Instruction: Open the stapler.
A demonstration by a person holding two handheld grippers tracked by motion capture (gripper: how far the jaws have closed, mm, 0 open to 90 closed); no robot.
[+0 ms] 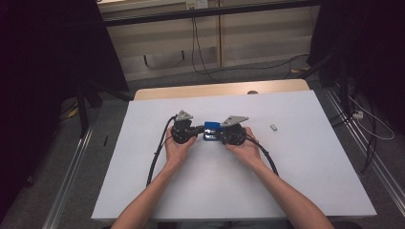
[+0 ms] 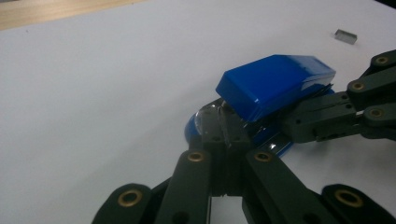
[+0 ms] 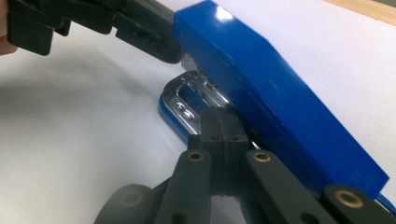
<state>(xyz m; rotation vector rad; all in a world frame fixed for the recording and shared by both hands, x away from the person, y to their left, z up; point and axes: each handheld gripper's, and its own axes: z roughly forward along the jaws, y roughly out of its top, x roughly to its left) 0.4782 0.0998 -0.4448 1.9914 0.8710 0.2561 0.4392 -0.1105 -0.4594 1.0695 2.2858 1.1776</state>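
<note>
Both forearms enter from the near edge and converge toward mid-table. Left hand [image 1: 175, 147] cups the left gripper [image 1: 193, 130] from behind; jaws pressed together, tips pointing inward to the stapler [image 1: 211, 130], at its metal front. Right hand [image 1: 244, 147] holds the right gripper [image 1: 220, 135] likewise, mirrored, jaws closed flat together, tips at the stapler's side under its blue top. Grippers face each other, close together, the stapler between them. Cables trail back beside each wrist.
</note>
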